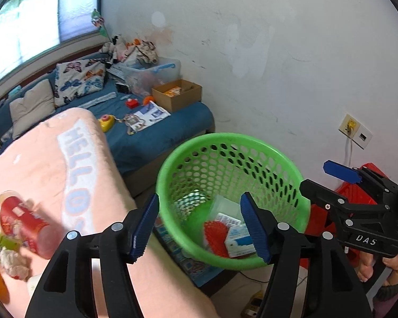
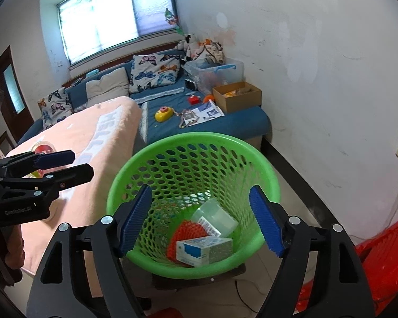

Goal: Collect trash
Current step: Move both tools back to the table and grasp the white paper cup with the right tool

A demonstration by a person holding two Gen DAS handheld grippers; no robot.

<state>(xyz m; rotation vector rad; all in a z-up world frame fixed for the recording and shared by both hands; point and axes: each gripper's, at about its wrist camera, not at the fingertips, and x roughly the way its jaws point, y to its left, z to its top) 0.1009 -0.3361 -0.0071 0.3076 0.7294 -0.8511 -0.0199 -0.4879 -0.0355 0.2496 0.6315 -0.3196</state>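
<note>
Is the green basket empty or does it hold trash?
Holds trash: the green basket contains a carton, clear cup and red mesh.

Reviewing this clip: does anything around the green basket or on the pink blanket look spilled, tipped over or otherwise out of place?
Nothing has spilled. The green basket stands upright and holds a clear plastic cup, a blue-and-white carton and red netting. On the pink blanket, a red-labelled cup lies on its side among wrappers, not yet collected. Both grippers are open and empty.
</note>
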